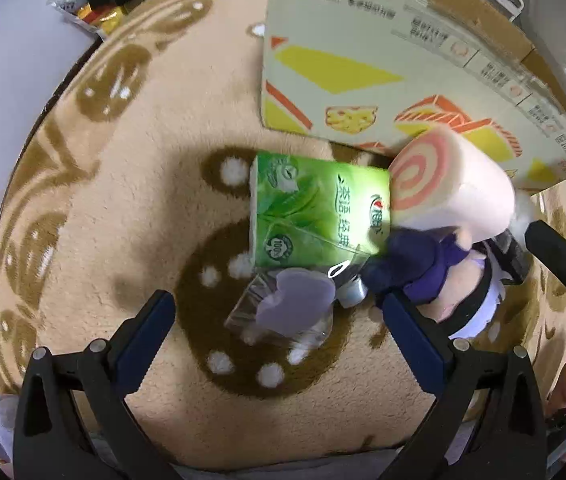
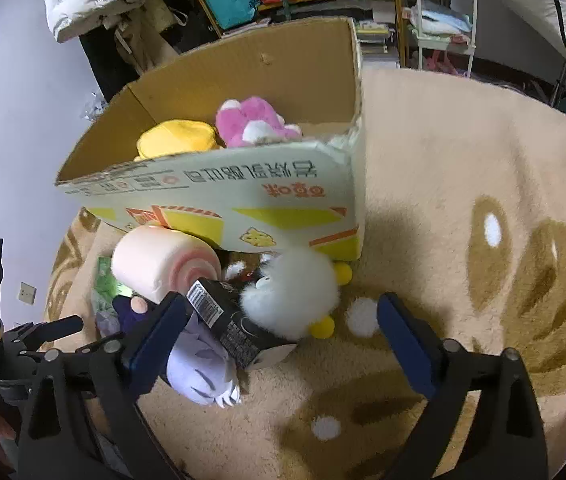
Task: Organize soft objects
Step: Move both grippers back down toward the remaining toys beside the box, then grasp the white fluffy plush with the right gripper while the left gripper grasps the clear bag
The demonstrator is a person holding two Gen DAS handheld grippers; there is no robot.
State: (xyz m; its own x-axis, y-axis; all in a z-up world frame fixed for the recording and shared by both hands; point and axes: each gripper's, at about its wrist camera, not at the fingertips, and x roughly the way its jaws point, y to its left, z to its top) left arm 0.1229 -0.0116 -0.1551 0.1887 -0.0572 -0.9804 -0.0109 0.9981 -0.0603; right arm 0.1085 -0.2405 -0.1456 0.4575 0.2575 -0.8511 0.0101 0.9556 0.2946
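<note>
With both the left gripper point(image 1: 279, 312) and right gripper point(image 2: 283, 320) spread wide and holding nothing, closing on the crowded pile risks pinching the hard black carton point(image 2: 239, 326) instead of the white fluffy plush point(image 2: 295, 292).

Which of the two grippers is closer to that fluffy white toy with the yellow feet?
The right gripper: the fluffy white toy sits just ahead, between its open fingers. The left gripper is open over a clear packet, further off; its view barely shows the toy.
</note>
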